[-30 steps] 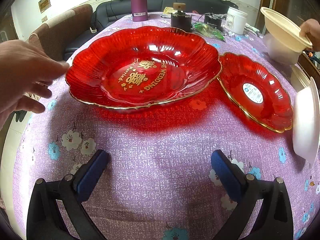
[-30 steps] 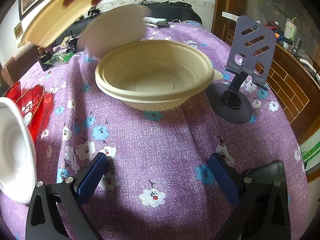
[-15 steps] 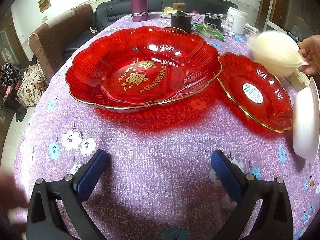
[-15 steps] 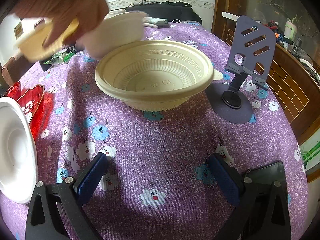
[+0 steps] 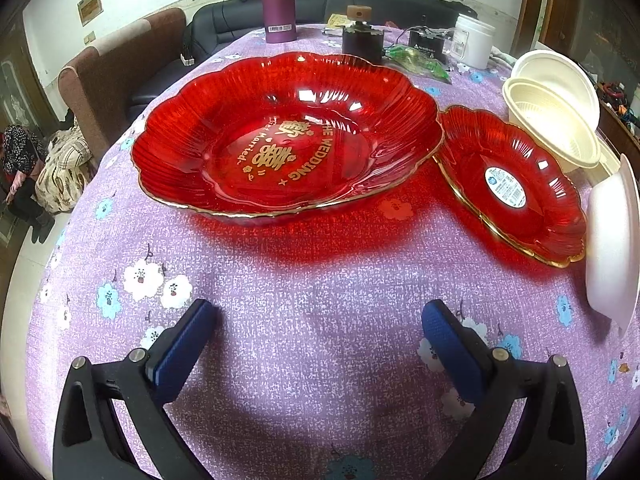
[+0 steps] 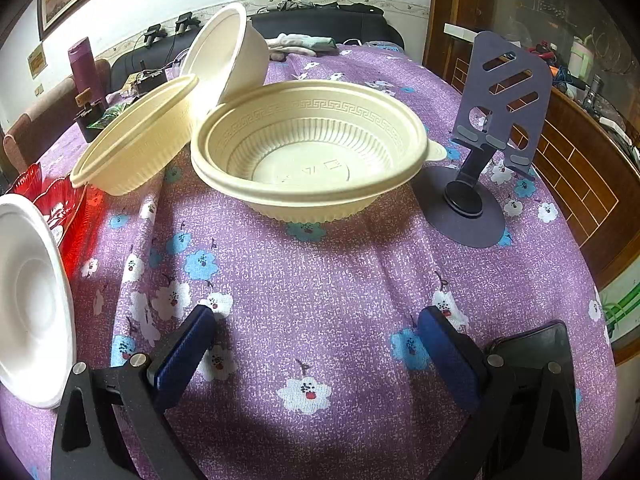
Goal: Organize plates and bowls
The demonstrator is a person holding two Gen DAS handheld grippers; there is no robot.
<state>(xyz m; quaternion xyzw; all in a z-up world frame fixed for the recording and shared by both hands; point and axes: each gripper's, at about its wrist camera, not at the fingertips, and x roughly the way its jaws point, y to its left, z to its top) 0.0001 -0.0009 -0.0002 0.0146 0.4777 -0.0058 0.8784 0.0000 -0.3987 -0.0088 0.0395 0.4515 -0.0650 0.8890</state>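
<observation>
Purple flowered cloth (image 5: 312,320) covered the table. Both tongs, left (image 5: 316,332) and right (image 6: 316,336), sat wide open and held nothing. From the left tongs, the big red plate (image 5: 288,136) lay at 12 o'clock and the small red plate (image 5: 516,184) at 2. From the right tongs, the cream bowl (image 6: 308,152) sat at 12, with two tipped bowls (image 6: 136,140) at 11. I thought those leaning bowls could slip and roll if bumped.
</observation>
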